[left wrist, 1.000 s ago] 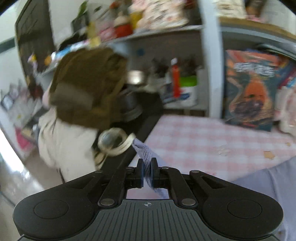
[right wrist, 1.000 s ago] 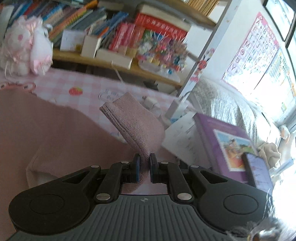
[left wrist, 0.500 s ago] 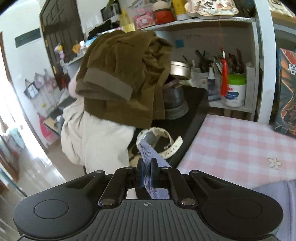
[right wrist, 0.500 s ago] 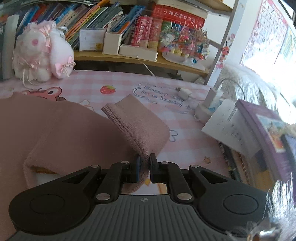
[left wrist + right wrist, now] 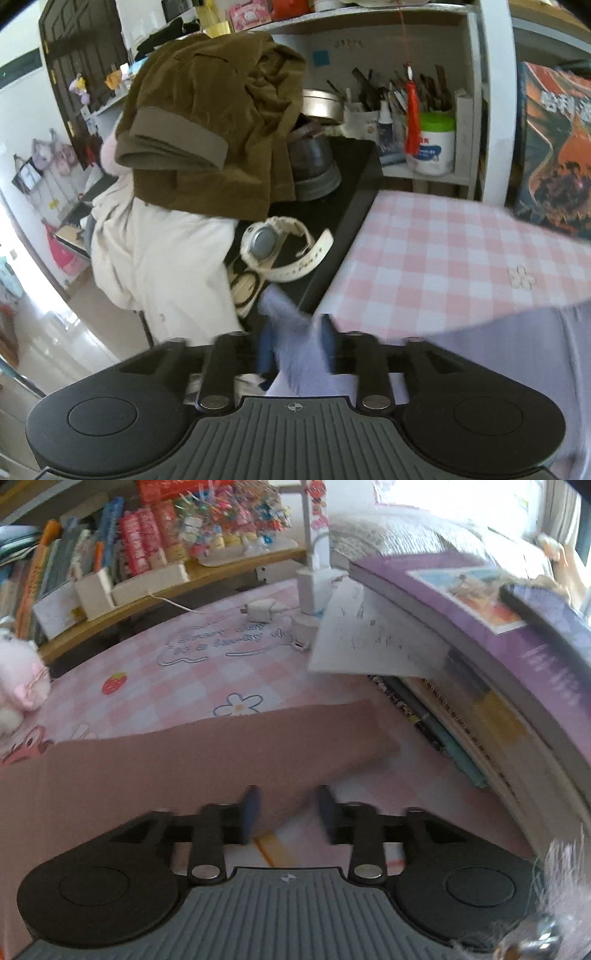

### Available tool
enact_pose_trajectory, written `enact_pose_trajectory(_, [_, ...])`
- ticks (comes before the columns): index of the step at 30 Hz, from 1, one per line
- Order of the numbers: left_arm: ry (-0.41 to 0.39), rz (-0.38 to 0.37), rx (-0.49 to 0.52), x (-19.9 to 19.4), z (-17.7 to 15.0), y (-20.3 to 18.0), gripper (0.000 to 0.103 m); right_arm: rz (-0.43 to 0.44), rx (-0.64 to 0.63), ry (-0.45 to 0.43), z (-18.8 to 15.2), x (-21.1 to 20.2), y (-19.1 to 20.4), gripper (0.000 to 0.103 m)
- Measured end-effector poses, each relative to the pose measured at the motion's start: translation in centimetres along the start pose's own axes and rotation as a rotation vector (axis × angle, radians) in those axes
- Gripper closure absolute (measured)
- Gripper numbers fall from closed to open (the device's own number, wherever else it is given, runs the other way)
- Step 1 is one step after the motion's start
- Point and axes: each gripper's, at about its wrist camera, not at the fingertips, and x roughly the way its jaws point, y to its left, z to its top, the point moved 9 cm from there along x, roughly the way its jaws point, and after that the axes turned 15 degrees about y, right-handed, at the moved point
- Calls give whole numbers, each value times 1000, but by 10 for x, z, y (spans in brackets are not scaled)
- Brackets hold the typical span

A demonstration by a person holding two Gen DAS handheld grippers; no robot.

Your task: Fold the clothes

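In the left wrist view, a pale lavender garment [image 5: 535, 332] lies on the pink checked tablecloth [image 5: 443, 258]. One corner of it [image 5: 295, 350] sits loose between the fingers of my left gripper [image 5: 297, 345], whose jaws are opening at the table's left edge. In the right wrist view the garment looks dusty pink [image 5: 129, 775]. Its sleeve [image 5: 332, 738] lies flat, with the cuff toward the books. My right gripper [image 5: 288, 810] hovers over the sleeve's near edge with its jaws opening. Cloth lies under and between the fingers, and the pads are off it.
A brown jacket [image 5: 207, 122] and a cream coat [image 5: 162, 258] hang left of the table, beside a wristwatch [image 5: 273, 251] on a black surface. On the right stand stacked books [image 5: 498, 672], a paper sheet [image 5: 369, 638], a charger [image 5: 266, 609], a pink plush toy [image 5: 18, 686] and book-filled shelves [image 5: 147, 546].
Both grippers were shut on cloth and their jaws have now parted. The raised sleeve in the right wrist view has dropped flat on the table. The right view has rolled.
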Motion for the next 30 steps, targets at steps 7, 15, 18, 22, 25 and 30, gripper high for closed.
enact_pose_trajectory(7, [8,-268,94,-53,-70,-35,36,153,-223,47,-67,-37,51,50])
enact_pose_trajectory(15, [155,-592,102,-78,-135,-111,36,226,-402,106,-156,-65,112,54])
enact_pose_trajectory(18, [210,-628,68,-71,-145,-121,39,169,-437,94,-175,-68,117,60])
enact_pose_trajectory(22, [255,-651,85,-66,-153,-137,65,164,-394,116,-185,-66,112,65])
enact_pose_trajectory(25, [243,-613,174,-69,-160,-146,92,176,-400,135,-198,-67,115,73])
enact_pose_trajectory(30, [230,-603,194,-66,-157,-147,100,159,-398,118,-206,-66,118,88])
